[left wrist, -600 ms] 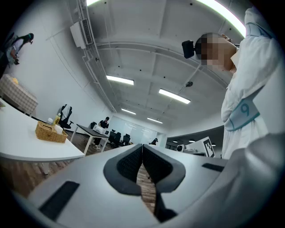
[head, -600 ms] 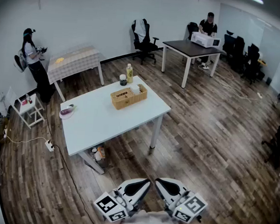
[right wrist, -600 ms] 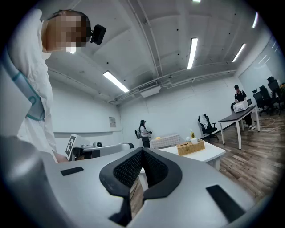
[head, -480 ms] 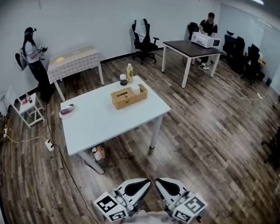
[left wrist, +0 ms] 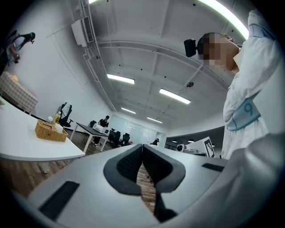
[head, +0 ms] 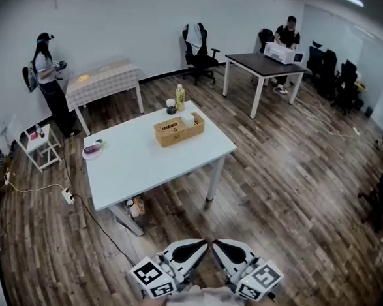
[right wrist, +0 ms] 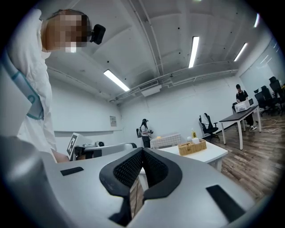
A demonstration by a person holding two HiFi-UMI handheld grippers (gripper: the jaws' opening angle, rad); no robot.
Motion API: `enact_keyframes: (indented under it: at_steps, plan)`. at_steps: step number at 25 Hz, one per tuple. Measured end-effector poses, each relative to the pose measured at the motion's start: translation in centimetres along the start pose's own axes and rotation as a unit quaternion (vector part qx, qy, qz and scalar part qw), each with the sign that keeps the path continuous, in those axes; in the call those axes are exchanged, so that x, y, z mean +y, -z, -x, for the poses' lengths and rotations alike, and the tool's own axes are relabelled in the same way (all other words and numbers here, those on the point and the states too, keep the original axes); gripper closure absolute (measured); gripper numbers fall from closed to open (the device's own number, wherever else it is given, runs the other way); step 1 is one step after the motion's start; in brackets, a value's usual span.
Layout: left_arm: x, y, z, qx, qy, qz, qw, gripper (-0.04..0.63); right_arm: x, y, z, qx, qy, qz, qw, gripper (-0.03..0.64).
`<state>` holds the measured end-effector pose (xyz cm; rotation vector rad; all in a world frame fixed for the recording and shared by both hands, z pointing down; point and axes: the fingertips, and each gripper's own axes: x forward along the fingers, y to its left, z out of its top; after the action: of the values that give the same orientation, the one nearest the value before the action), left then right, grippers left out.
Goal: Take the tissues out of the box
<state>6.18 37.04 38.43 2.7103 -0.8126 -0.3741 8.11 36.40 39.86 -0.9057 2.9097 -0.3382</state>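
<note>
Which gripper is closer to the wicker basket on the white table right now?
Left, marginally. The left gripper and right gripper sit side by side near the body, both well short of the white table; the wicker basket lies ahead, slightly to the left.

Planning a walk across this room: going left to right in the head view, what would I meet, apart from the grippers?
standing person → checked-cloth table → wicker basket → dark table → black office chairs

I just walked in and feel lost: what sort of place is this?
Probably an office-style workroom: a swivel office chair, a dark desk with a person seated at it, and a white table.
</note>
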Motion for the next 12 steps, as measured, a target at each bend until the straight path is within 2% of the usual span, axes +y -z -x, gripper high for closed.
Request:
enact_keyframes:
  at_steps: [5,12]
  plan:
    - [1.1,-0.4,0.5,-0.005,-0.009,0.002,0.9999,0.591,-0.2,-0.1,-0.8,-0.018,-0.006,-0.036,0.999,0.581]
    - [2.8,-1.1,1.1,-0.016,-0.023,0.003,0.9996,0.591,-0.9,0.4,-1.9,-0.012,-0.001,-0.043,0.999,0.581]
